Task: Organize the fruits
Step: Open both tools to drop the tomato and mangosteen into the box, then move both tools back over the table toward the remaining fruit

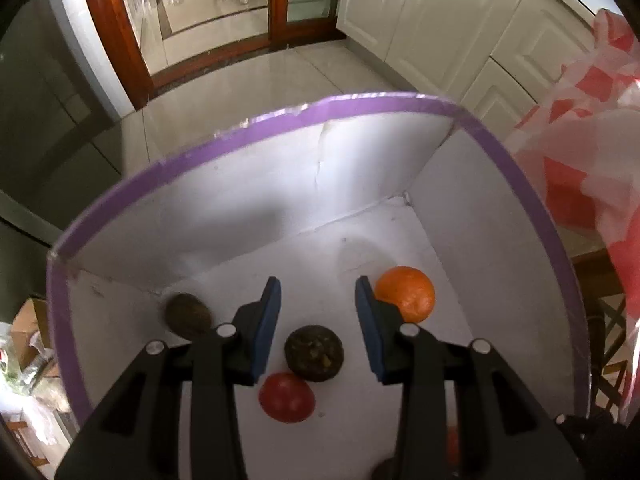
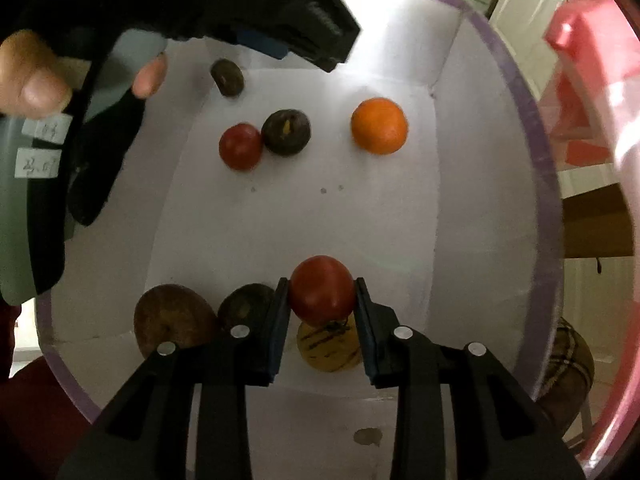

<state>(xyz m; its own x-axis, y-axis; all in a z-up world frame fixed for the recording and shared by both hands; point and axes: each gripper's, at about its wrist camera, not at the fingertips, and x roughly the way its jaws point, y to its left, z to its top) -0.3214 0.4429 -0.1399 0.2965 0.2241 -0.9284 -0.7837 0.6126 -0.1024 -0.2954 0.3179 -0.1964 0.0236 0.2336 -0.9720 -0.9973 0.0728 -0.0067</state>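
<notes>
Two claws over box (image 2: 532, 128) | right claw (image 2: 322, 300) grips tomato (image 2: 322, 290)

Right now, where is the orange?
The orange lies on the white box floor near the far right corner, right of the dark round fruit and apart from it.
</notes>
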